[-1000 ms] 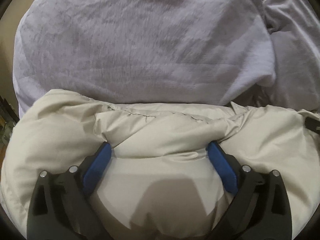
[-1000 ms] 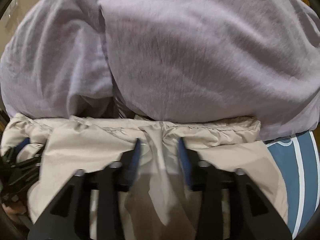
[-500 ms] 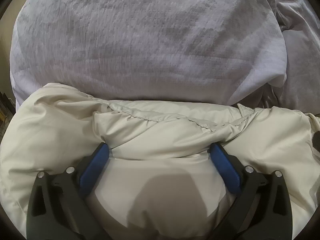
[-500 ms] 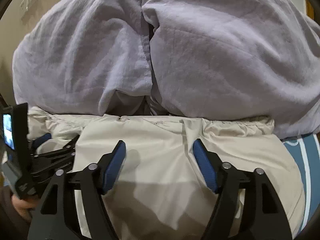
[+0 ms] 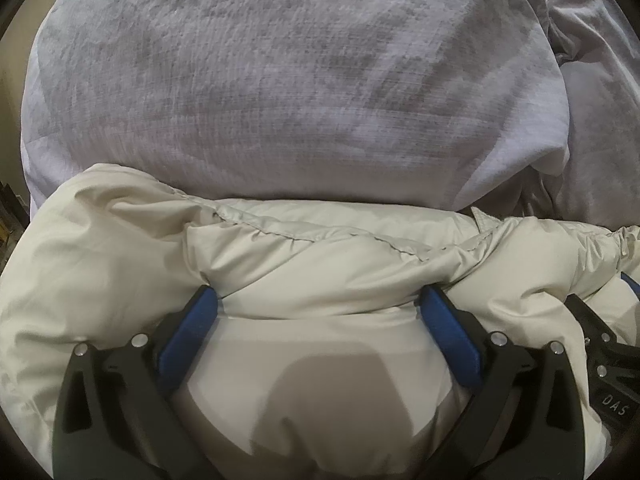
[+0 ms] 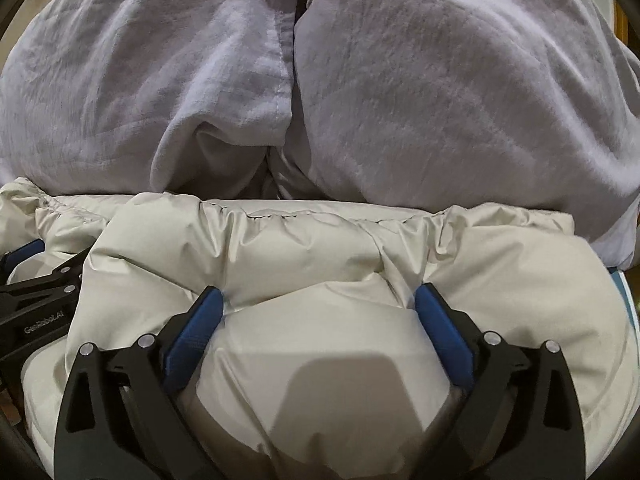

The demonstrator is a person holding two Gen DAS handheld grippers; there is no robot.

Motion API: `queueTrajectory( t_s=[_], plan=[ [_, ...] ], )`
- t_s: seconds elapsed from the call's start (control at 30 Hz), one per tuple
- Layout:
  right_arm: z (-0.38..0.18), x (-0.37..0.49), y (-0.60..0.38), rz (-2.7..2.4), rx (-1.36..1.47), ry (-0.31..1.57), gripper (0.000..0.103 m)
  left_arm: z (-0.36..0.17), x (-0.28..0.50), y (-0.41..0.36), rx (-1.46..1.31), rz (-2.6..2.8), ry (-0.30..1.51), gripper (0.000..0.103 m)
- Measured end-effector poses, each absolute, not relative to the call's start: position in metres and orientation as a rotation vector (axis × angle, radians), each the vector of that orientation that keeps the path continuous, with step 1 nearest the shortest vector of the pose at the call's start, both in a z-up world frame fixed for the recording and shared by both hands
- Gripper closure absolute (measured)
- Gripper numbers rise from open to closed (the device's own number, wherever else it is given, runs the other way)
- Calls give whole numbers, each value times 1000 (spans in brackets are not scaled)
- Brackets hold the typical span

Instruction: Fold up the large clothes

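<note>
Both grippers' fingers stand spread wide, grasping nothing: the right gripper (image 6: 316, 300), its jaws just opened, and the left gripper (image 5: 318, 298) press into the beige puffy jacket (image 6: 320, 248), which bulges between them. Lavender bedding (image 6: 440, 100) is heaped at twelve o'clock.

Ahead of both my grippers the way is blocked by a tall heap of lavender bedding (image 6: 440, 92), pressed against the far edge of the puffy cream jacket (image 6: 320, 264). The only gap I see is the dark cleft (image 6: 296, 12) between its two mounds. The left gripper (image 6: 36, 292) crowds my right gripper's (image 6: 316, 300) left side.
</note>
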State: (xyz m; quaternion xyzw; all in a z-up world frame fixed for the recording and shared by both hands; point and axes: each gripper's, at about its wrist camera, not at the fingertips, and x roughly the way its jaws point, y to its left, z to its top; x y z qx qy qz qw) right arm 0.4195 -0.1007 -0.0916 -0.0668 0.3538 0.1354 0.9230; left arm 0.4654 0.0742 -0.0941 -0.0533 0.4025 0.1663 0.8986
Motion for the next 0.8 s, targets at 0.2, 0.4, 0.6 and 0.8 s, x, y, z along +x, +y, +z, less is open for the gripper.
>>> queueTrajectory(
  t_s=[0.2, 0.4, 0.6, 0.8],
  plan=[
    [-103, 426, -103, 288, -120, 740, 2, -95, 464, 73, -108, 348, 827, 2],
    [-115, 436, -104, 291, -111, 747, 2, -96, 465, 72, -107, 349, 821, 2],
    [-119, 438, -108, 289, -106, 752, 1, -96, 464, 72, -108, 349, 818, 2],
    [-121, 445, -106, 289, -102, 759, 1, -96, 465, 72, -107, 349, 819, 2]
  ],
)
